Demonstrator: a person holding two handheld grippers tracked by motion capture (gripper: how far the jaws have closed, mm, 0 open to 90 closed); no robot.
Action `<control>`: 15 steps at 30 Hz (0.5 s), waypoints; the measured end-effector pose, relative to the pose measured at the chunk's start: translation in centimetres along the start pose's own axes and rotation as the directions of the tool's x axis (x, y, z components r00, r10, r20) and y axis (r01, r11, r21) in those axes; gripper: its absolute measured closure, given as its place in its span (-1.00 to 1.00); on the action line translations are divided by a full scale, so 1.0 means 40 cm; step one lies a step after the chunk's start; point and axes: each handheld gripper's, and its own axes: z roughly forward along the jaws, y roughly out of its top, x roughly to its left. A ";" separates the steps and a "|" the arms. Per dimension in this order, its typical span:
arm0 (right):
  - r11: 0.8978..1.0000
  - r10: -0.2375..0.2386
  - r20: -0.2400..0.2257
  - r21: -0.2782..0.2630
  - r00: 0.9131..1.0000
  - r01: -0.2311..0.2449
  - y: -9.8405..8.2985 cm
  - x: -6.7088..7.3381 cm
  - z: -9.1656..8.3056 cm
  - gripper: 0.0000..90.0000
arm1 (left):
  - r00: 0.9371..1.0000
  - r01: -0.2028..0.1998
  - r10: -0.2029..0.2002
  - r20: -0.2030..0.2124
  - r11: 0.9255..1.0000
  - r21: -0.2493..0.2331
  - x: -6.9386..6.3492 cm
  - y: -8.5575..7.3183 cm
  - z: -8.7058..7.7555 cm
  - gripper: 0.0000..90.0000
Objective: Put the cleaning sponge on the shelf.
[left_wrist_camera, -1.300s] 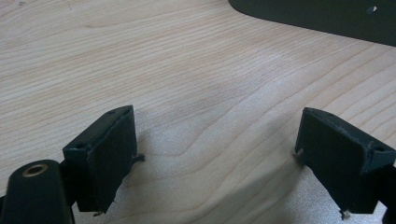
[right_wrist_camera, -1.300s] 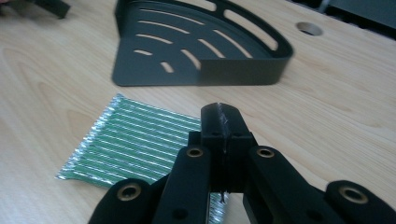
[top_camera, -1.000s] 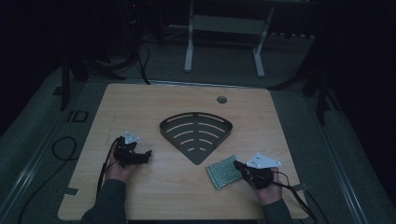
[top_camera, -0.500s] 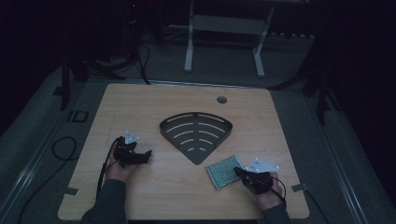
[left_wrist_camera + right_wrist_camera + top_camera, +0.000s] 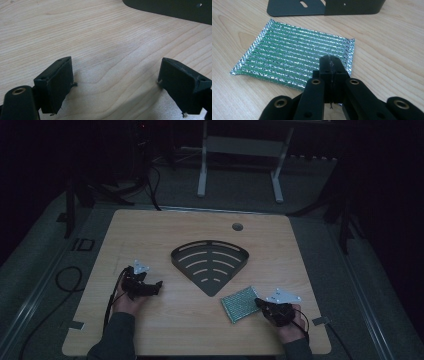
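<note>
Silver-and-green ribbed foil pad (image 5: 294, 60) lies flat on the pale wooden counter (image 5: 150, 235), its near edge apparently pinched between the closed jaws of the right gripper (image 5: 331, 65), a hold suited to lifting or dragging it; the left gripper (image 5: 115, 82) rests well apart with jaws wide and empty, seemingly waiting; a black fan-shaped slotted metal rack (image 5: 210, 262) sits just beyond the pad, nothing between them.

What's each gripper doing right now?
Left gripper: open, holding nothing.
Right gripper: shut on the edge of the scouring pad.
</note>
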 end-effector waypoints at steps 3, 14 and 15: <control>1.000 -0.007 -0.005 0.013 1.000 0.007 -0.004 0.004 0.000 0.99 | 1.000 0.000 0.000 0.000 1.000 0.000 0.000 0.000 0.000 -0.71; 0.999 -0.026 -0.026 0.030 0.999 0.027 -0.014 0.025 -0.005 0.99 | 1.000 0.000 0.000 -0.001 1.000 0.000 0.000 0.000 0.000 -0.71; 0.999 -0.030 -0.031 0.031 0.999 0.031 -0.016 0.031 -0.008 0.99 | 1.000 0.001 -0.001 -0.001 1.000 0.000 0.000 0.000 0.000 -0.71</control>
